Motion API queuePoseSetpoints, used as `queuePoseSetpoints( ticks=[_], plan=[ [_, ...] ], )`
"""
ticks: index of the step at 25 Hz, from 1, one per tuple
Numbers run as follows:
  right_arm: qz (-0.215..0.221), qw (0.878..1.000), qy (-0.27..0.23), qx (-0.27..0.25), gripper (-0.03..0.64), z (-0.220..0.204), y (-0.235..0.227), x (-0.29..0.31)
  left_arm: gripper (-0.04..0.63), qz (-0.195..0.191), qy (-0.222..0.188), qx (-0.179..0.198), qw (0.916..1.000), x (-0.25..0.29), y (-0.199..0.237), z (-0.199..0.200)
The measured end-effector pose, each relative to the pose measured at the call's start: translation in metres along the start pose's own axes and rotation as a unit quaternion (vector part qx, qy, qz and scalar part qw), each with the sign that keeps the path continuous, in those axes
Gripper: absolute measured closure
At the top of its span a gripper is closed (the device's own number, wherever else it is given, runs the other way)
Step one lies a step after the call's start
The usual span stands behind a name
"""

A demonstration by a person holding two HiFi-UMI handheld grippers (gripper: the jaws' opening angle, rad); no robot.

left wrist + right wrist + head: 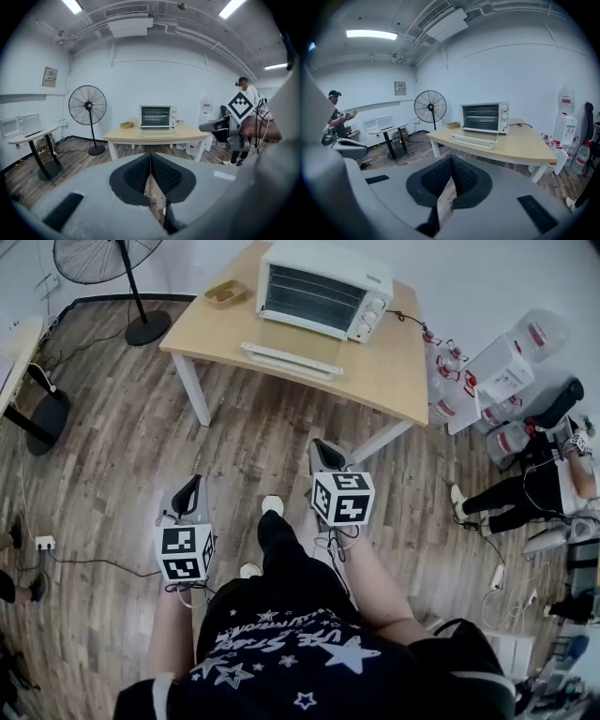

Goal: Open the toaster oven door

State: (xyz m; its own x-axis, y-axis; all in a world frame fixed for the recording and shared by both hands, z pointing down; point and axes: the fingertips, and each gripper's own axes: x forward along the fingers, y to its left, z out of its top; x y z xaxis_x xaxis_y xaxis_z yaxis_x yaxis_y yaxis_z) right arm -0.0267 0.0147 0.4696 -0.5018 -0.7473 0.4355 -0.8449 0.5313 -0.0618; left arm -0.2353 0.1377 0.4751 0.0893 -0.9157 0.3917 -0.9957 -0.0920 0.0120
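The white toaster oven (323, 289) stands at the far side of the light wooden table (394, 371). Its glass door (291, 360) hangs down flat in front of it, and the rack inside shows. Both grippers are over the wooden floor, well short of the table. My left gripper (192, 482) is shut with nothing between its pads, and my right gripper (323, 448) is likewise shut and empty. The left gripper view looks past the left gripper (151, 155) to the oven (158, 116) far ahead. In the right gripper view, the oven (484, 117) with its lowered door (473, 139) lies beyond the right gripper (451, 159).
A small tan tray (225, 293) sits on the table left of the oven. A standing fan (122, 268) is at the far left, a round black side table (42, 418) at the left. Water bottles (450, 381) and a seated person (525, 488) are to the right. A power strip (44, 542) lies on the floor.
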Motion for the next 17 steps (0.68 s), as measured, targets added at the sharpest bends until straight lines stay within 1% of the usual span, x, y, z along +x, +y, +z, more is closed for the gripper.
queuePoseSetpoints(
  ticks=[5,8,11,17],
  plan=[
    [0.004,1.000,0.004,0.002,0.614,-0.019,0.011,-0.026,0.574,-0.004,0.002,-0.001,1.0000,-0.022,-0.011,-0.012],
    [-0.003,1.000,-0.002,0.003,0.614,-0.025,0.013,-0.038,0.574,-0.010,0.002,0.001,1.0000,-0.030,-0.016,-0.017],
    [-0.014,1.000,-0.011,0.005,0.614,-0.027,0.011,-0.047,0.574,-0.014,0.003,0.004,0.9999,-0.035,-0.019,-0.020],
    [-0.018,1.000,-0.013,0.003,0.615,-0.032,0.010,-0.054,0.574,-0.018,-0.002,0.007,0.9998,-0.036,-0.024,-0.020]
  ],
)
